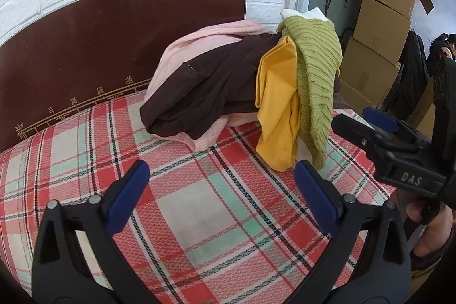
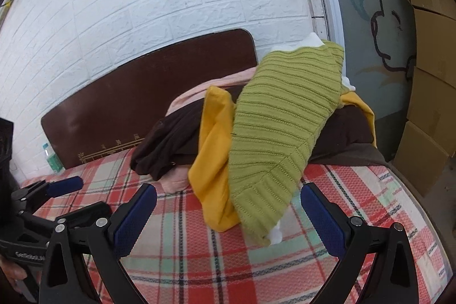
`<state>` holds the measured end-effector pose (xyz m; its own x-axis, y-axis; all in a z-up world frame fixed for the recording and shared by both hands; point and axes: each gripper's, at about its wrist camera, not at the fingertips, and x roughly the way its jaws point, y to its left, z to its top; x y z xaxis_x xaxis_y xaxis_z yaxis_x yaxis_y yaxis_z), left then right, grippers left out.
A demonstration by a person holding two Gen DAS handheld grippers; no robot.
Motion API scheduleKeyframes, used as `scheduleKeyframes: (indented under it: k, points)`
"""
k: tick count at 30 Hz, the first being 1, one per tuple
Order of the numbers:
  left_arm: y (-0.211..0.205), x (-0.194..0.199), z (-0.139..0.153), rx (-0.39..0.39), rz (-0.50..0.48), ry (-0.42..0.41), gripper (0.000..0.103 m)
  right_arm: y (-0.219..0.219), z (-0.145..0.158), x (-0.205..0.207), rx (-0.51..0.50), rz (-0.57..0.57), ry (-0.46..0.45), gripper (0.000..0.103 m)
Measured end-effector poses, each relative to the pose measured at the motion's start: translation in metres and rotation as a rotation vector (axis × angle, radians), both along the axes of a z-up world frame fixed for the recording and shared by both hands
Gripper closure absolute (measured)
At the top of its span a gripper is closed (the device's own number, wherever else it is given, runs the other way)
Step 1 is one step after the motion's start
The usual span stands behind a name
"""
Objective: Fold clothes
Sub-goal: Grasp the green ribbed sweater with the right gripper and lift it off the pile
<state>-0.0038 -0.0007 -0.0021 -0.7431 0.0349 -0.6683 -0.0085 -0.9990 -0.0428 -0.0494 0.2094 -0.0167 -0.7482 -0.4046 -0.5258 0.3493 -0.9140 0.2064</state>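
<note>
Clothes pile: heaped at the far side of the plaid bed cover (image 1: 199, 204), up against the brown headboard (image 1: 114, 33), nothing folded that I can see.
Top of the heap: the green knit sweater (image 2: 285, 133) drapes over everything, its ribbed hem hanging down toward the cover.
Underneath: a yellow garment (image 2: 213, 161) spills out beside it, a dark brown garment (image 1: 199, 93) sprawls across the middle, a pink garment (image 1: 199, 47) sits at the back, and something white (image 2: 276, 235) pokes out below the sweater's hem.
Progress: right at the start by my reading; no neat stack anywhere in view, every piece is crumpled, and the near part of the cover lies free as a folding spot.
Left gripper (image 1: 222, 173): fingers spread wide, nothing between them, hovering over the plaid short of the pile.
Right gripper (image 2: 228, 195): fingers wide apart too, empty, aimed at the sweater's hem but not touching it.
What is left: pulling out each garment, spreading it flat, folding it, so all of it.
Hard to tell: how many garments the heap holds, what kind each one is, and whether the white bit is separate or part of the sweater.
Cut off: the pile's far side and the bed's near edge.
</note>
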Motion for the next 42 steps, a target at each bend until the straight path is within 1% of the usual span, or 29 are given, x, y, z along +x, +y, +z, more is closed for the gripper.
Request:
scheduleKeyframes:
  k: [2, 4, 6, 7, 8, 9, 10, 11, 12, 13, 15, 16, 18, 19, 20, 22, 23, 24, 25, 28, 30, 32, 35, 36, 40, 42]
  points:
    - [0.0, -0.004, -0.004, 0.002, 0.004, -0.009, 0.001, -0.002, -0.007, -0.018, 0.014, -0.012, -0.013, 0.0]
    - [0.0, -0.008, -0.008, 0.004, 0.007, -0.019, 0.001, -0.005, -0.013, -0.032, 0.026, -0.025, -0.025, 0.002]
    - [0.001, -0.01, -0.01, 0.007, 0.002, -0.026, 0.001, -0.01, -0.02, -0.044, 0.038, -0.021, -0.04, 0.014]
    - [0.002, -0.011, -0.012, 0.008, -0.001, -0.03, 0.001, -0.012, -0.024, -0.052, 0.042, -0.015, -0.05, 0.017]
    - [0.002, -0.012, -0.013, 0.01, -0.004, -0.034, 0.001, -0.013, -0.028, -0.06, 0.046, -0.014, -0.063, 0.03]
    - [0.002, -0.012, -0.014, 0.011, -0.005, -0.046, 0.001, -0.013, -0.032, -0.067, 0.049, -0.021, -0.08, 0.05]
    - [0.002, -0.012, -0.014, 0.013, -0.006, -0.059, 0.001, -0.008, -0.035, -0.072, 0.028, -0.022, -0.091, 0.061]
    - [0.001, -0.011, -0.016, 0.016, -0.011, -0.031, 0.001, 0.003, -0.036, -0.075, -0.026, -0.014, -0.092, 0.081]
    - [0.0, -0.011, -0.016, 0.019, -0.014, -0.026, 0.001, 0.015, -0.037, -0.077, -0.08, -0.009, -0.092, 0.092]
    - [-0.001, -0.01, -0.017, 0.022, -0.017, -0.022, 0.001, 0.028, -0.038, -0.079, -0.129, -0.007, -0.097, 0.092]
    - [-0.002, -0.011, -0.017, 0.022, -0.027, -0.036, 0.001, 0.051, -0.033, -0.077, -0.239, 0.009, -0.143, 0.093]
    - [-0.002, -0.011, -0.016, 0.026, -0.031, -0.044, 0.001, 0.064, -0.03, -0.075, -0.31, 0.022, -0.167, 0.093]
    - [0.0, -0.009, -0.013, 0.03, -0.049, -0.032, 0.001, 0.096, -0.018, -0.074, -0.495, 0.05, -0.19, 0.094]
    - [0.0, -0.008, -0.011, 0.036, -0.057, -0.031, 0.001, 0.111, -0.009, -0.073, -0.584, 0.064, -0.191, 0.094]
    - [0.0, -0.007, -0.01, 0.043, -0.064, -0.03, 0.001, 0.124, 0.003, -0.074, -0.654, 0.084, -0.178, 0.098]
    - [-0.001, -0.005, -0.005, 0.073, -0.073, -0.027, 0.001, 0.148, 0.031, -0.074, -0.732, 0.13, -0.129, 0.098]
    - [-0.001, -0.004, -0.003, 0.09, -0.076, -0.04, 0.001, 0.156, 0.047, -0.072, -0.774, 0.161, -0.111, 0.098]
    - [-0.001, -0.003, 0.0, 0.102, -0.083, -0.034, 0.001, 0.159, 0.064, -0.069, -0.785, 0.189, -0.079, 0.098]
    - [0.0, -0.001, 0.002, 0.096, -0.085, -0.025, 0.001, 0.161, 0.081, -0.066, -0.779, 0.206, -0.053, 0.098]
    - [0.0, 0.006, 0.007, 0.095, -0.103, -0.001, 0.001, 0.166, 0.121, -0.057, -0.797, 0.25, -0.03, 0.097]
    - [0.002, 0.011, 0.01, 0.083, -0.111, -0.001, 0.001, 0.152, 0.136, -0.033, -0.825, 0.312, 0.012, 0.097]
    - [0.004, 0.02, 0.019, 0.084, -0.135, 0.032, 0.001, 0.138, 0.154, -0.005, -0.834, 0.378, 0.044, 0.097]
    - [0.009, 0.033, 0.034, 0.083, -0.172, 0.099, 0.001, 0.128, 0.197, 0.009, -0.833, 0.46, 0.109, 0.097]
    - [0.011, 0.037, 0.038, 0.073, -0.177, 0.109, 0.001, 0.124, 0.21, 0.013, -0.831, 0.486, 0.13, 0.097]
    - [0.013, 0.056, 0.052, 0.092, -0.232, 0.161, 0.001, 0.105, 0.257, 0.041, -0.83, 0.583, 0.234, 0.097]
    - [0.013, 0.062, 0.055, 0.096, -0.25, 0.166, 0.001, 0.096, 0.282, 0.058, -0.829, 0.633, 0.286, 0.097]
